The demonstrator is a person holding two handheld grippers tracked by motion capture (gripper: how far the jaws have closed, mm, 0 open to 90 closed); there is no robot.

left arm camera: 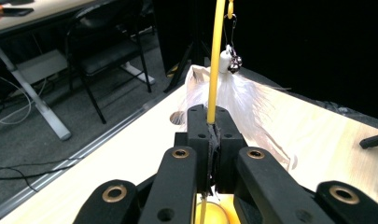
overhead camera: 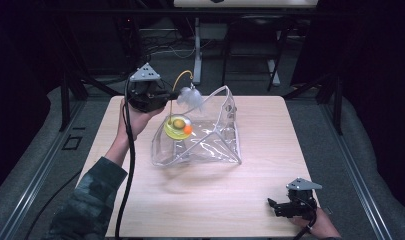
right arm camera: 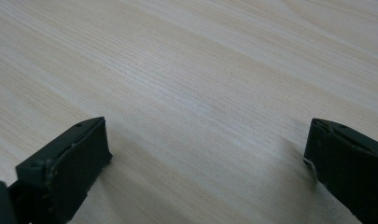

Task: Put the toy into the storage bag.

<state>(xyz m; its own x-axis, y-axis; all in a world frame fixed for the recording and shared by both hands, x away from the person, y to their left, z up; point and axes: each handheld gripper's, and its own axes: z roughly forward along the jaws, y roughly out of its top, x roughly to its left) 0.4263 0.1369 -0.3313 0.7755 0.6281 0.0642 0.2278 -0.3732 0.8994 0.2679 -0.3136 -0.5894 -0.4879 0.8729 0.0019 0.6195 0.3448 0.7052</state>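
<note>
A cat toy stands at the open mouth of a clear plastic bag (overhead camera: pixel 210 145): a yellow round base (overhead camera: pixel 174 131) with an orange ball (overhead camera: pixel 188 129) and a thin yellow wand (left arm camera: pixel 217 60) that curves over the top. A white feather tuft (overhead camera: pixel 190 97) hangs from the wand's tip, and also shows just past the jaws as the feather (left arm camera: pixel 242 100). My left gripper (overhead camera: pixel 166 97) is shut on the wand, pinching it between its fingertips (left arm camera: pixel 213 122). My right gripper (overhead camera: pixel 273 204) rests low at the table's front right, open, with bare wood between its jaws (right arm camera: pixel 207 140).
The light wooden table (overhead camera: pixel 215 200) has open surface in front of the bag and to its right. Table legs and a chair (left arm camera: pixel 107 51) stand on the dark floor behind the far edge.
</note>
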